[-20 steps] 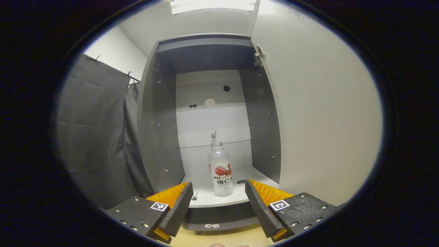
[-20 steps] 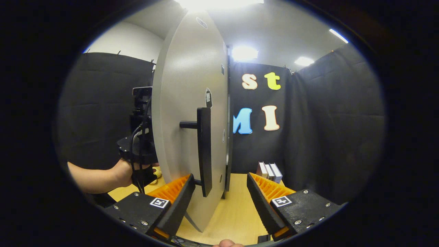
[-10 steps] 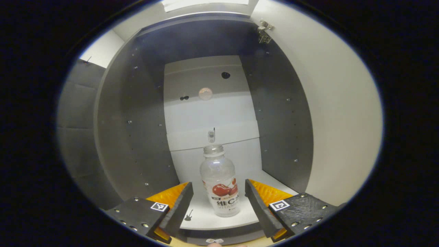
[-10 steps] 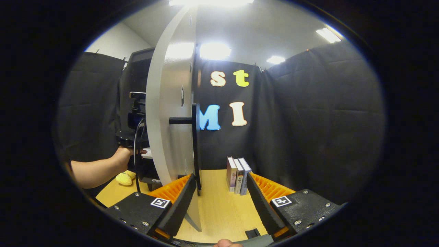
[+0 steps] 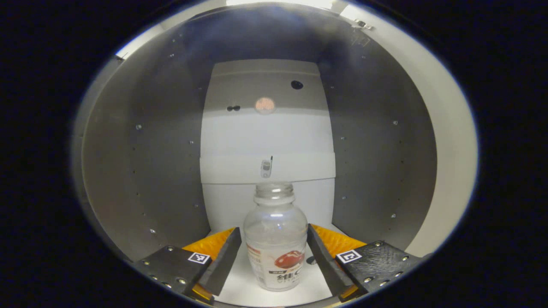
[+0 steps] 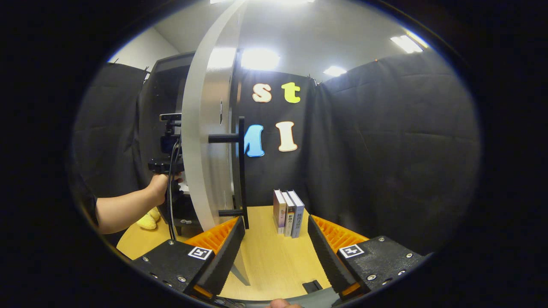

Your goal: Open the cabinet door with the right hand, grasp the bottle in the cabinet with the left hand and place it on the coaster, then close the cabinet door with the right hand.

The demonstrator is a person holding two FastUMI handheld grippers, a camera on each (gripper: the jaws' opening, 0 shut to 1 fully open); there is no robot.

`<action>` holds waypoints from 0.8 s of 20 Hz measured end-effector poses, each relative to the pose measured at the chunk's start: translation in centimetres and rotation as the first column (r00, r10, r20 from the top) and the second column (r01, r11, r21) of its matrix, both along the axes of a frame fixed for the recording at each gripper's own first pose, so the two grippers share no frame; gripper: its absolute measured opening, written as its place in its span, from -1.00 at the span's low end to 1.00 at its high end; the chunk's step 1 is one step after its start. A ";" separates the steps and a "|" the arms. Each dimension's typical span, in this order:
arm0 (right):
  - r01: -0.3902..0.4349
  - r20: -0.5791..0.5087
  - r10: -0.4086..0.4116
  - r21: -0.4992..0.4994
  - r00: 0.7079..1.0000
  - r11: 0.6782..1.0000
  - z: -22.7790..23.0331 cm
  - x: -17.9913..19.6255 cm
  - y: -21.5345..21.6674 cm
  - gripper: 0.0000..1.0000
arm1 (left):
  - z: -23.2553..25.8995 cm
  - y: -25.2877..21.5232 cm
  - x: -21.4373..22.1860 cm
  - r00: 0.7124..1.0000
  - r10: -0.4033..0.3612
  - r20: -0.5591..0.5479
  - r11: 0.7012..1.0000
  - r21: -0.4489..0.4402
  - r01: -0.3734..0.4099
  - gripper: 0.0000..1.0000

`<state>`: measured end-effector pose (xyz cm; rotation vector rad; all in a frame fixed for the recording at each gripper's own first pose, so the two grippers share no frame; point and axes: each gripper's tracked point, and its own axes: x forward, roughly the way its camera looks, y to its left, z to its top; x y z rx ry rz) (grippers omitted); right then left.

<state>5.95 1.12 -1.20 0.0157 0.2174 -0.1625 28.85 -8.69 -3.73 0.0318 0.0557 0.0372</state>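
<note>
Now that the left gripper [image 5: 270, 256] has pushed deep into the cabinet [image 5: 141, 171], the bottle [image 5: 276, 239] that stood well ahead a second ago sits between its spread jaws, upright on the white shelf [image 5: 239, 291]; whether the pads touch it I cannot tell. The door [image 6: 205, 141] has swung wide and the right gripper [image 6: 274, 252] has let go of the handle [image 6: 241, 171], jaws spread above the counter [image 6: 274, 261]. To my eye, closing on the bottle comes next.

The bottle [image 5: 275, 244] label shows "維C", the rest hidden or blurred.
</note>
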 end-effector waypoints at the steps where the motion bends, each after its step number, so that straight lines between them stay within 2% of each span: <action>1: 0.003 0.000 -0.003 -0.007 1.000 1.000 0.1 0.0 -0.1 0.84 | 0.6 0.2 -0.5 1.000 -0.002 -0.007 1.000 -0.020 0.002 0.65; 2: 0.004 0.004 -0.004 -0.016 1.000 1.000 0.3 -0.1 -0.4 0.84 | 1.2 0.5 -0.7 1.000 -0.001 0.004 0.999 -0.032 0.001 0.52; 5: 0.004 0.011 -0.003 -0.012 1.000 1.000 0.3 0.0 -0.5 0.77 | 1.2 0.7 -0.8 1.000 -0.013 0.026 0.999 -0.051 0.014 0.53; 7: 0.009 0.031 -0.009 -0.011 0.999 1.000 0.4 0.0 -0.7 0.83 | 1.8 0.4 -1.2 0.998 -0.019 0.058 0.999 -0.025 0.020 0.49; 8: 0.007 0.034 -0.007 -0.011 0.999 1.000 0.4 0.0 -0.7 0.84 | 2.2 0.3 -1.5 0.997 -0.020 0.073 1.000 -0.011 0.020 0.53; 13: -0.054 0.104 0.054 -0.008 0.993 0.999 1.4 0.0 -1.4 0.87 | 4.0 0.3 -2.7 0.995 -0.011 0.100 1.000 0.021 0.008 0.49; 16: -0.111 0.114 0.110 0.010 0.987 0.994 1.4 0.2 -1.4 0.91 | 4.9 0.8 -3.7 0.990 0.029 0.137 0.999 0.025 -0.033 0.49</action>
